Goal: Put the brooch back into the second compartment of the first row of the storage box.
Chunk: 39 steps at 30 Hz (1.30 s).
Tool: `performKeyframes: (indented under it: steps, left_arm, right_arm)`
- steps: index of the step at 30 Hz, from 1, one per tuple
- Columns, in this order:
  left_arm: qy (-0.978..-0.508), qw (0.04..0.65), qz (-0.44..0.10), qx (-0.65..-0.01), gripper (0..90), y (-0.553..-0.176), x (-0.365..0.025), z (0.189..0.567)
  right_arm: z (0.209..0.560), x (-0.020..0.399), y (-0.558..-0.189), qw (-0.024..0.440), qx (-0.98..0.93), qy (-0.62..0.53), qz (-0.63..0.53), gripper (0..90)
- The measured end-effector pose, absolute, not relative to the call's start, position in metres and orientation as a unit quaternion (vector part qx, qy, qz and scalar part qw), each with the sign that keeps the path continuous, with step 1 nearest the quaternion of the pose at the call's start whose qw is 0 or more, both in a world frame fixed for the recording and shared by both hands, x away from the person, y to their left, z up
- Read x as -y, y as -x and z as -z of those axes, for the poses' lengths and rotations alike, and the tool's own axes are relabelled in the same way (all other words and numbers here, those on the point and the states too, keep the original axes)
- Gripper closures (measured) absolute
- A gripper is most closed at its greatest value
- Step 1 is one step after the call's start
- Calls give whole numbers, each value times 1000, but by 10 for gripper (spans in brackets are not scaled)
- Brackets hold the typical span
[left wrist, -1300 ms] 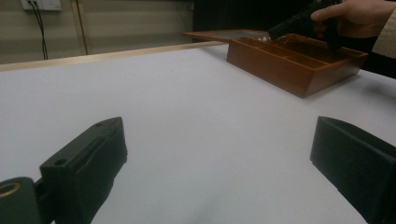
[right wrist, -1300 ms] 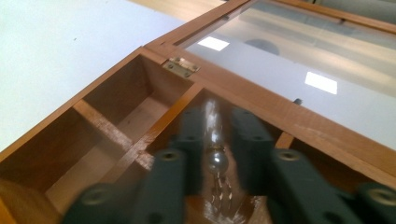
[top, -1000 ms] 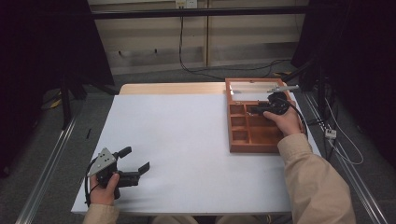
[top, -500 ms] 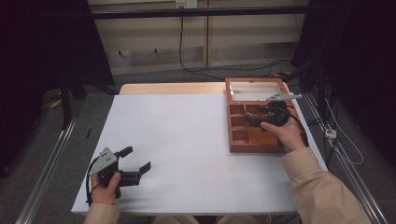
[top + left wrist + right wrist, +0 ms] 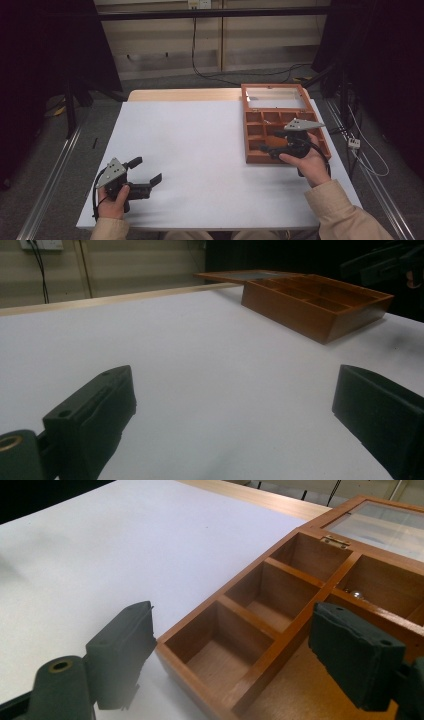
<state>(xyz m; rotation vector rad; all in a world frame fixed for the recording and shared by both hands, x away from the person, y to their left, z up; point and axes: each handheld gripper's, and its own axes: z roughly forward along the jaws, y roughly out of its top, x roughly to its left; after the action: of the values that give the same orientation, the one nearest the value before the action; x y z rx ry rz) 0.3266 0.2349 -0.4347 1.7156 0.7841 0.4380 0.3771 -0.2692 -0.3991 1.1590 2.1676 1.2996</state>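
High view: wooden compartment box (image 5: 260,131), lid open flat, sits at the far right of the white counter (image 5: 200,145). Right gripper (image 5: 267,148) hovers over its near edge; left gripper (image 5: 147,172) rests near the front left corner.

Left gripper view: jaws wide, holding nothing, box well apart.

Right gripper view: jaws wide, straddling the box's near left corner; a small metallic object (image 5: 356,594) lies in one compartment.

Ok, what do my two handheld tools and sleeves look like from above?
Both are black, each topped by a grey three-cornered plate. The left claw trails a black cable; the right claw is the same build. Its pads are matt black blocks. Sleeves are beige.
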Motion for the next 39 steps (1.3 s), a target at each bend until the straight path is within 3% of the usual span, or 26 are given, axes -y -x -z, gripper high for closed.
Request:
performKeyframes:
  steps: [39]
  left_arm:
    - [-731, 566, -186, -333, 35, -326, -234, 435]
  right_arm:
    - [437, 274, -304, 165, -775, -391, -469, 181]
